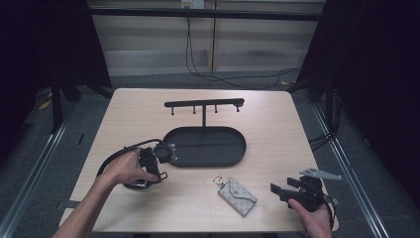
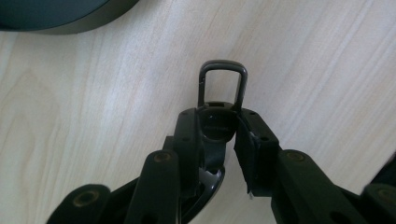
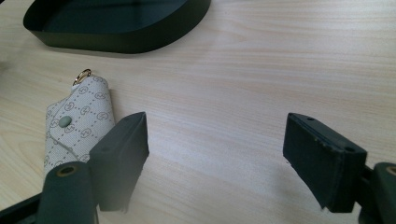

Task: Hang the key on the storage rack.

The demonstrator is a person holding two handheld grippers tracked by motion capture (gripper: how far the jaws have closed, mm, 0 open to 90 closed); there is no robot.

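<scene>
Tabletop (image 1: 277, 119): pale wood. Black oval tray (image 1: 208, 147) with hook rack (image 1: 204, 103) at centre. Left claw (image 1: 159, 174) clamped on dark key fob with metal loop (image 2: 222, 84), near-left of tray. Right claw (image 1: 275, 189) apart, empty, near-right; patterned key pouch (image 1: 237, 196) just left of it. Risk: thin grip, fob may slip. Fob body hidden behind jaws.

R gripper (image 3: 215, 154) w/ jaws wide apart, nothing btwn them, just bare wooden table (image 3: 261, 70). Patterned key pouch (image 3: 77, 126) lies near left, partly behind left jaw, gold ring at its far end. Dark oval tray (image 3: 121, 39) far left, prob. empty, inside too dark to tell.
</scene>
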